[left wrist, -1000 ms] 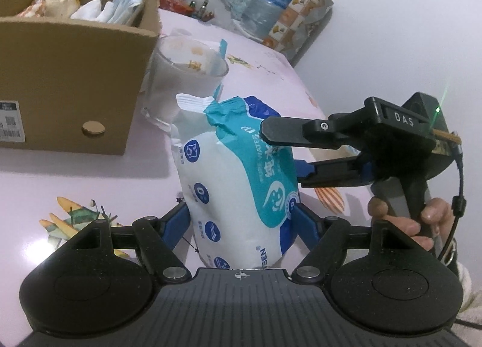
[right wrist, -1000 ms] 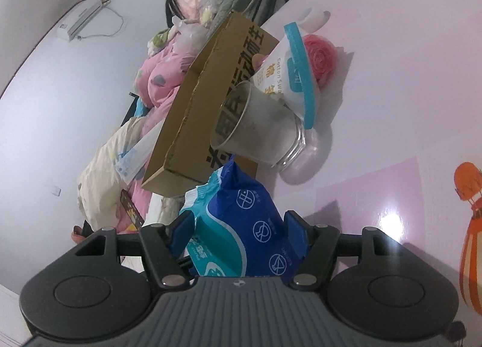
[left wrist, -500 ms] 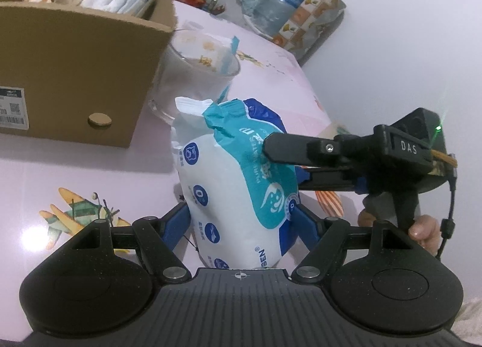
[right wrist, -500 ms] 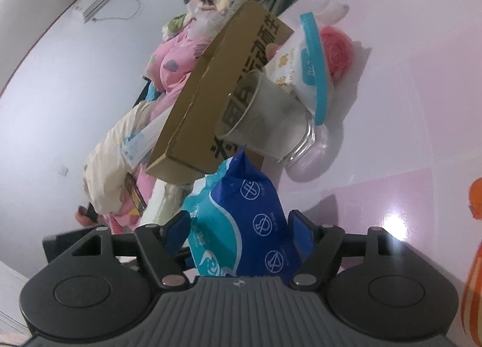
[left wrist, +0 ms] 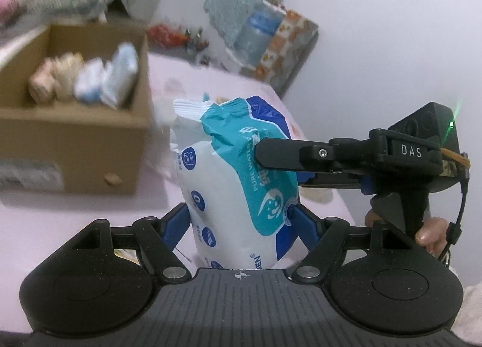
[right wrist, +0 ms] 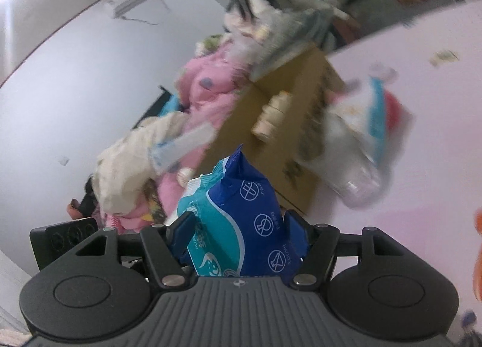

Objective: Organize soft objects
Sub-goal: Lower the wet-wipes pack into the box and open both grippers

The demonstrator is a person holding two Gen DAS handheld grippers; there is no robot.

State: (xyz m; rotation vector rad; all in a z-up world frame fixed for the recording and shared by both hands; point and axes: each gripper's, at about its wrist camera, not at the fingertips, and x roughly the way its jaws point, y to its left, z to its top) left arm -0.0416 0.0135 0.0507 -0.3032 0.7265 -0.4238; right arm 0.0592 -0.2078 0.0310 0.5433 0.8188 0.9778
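Left gripper (left wrist: 241,220), right gripper (right wrist: 238,232) pinch wipes pack (left wrist: 235,178) | pink table (left wrist: 75,220) (background blurred)

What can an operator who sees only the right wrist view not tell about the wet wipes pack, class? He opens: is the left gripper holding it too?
Observer: Yes, the left gripper is shut on the lower end of the wet wipes pack.
Operator: Where does my right gripper grip?
Observer: On its right side, above the left gripper.
Operator: What's in the cardboard box?
Observer: Blurred blue-and-white packs beside beige ones.
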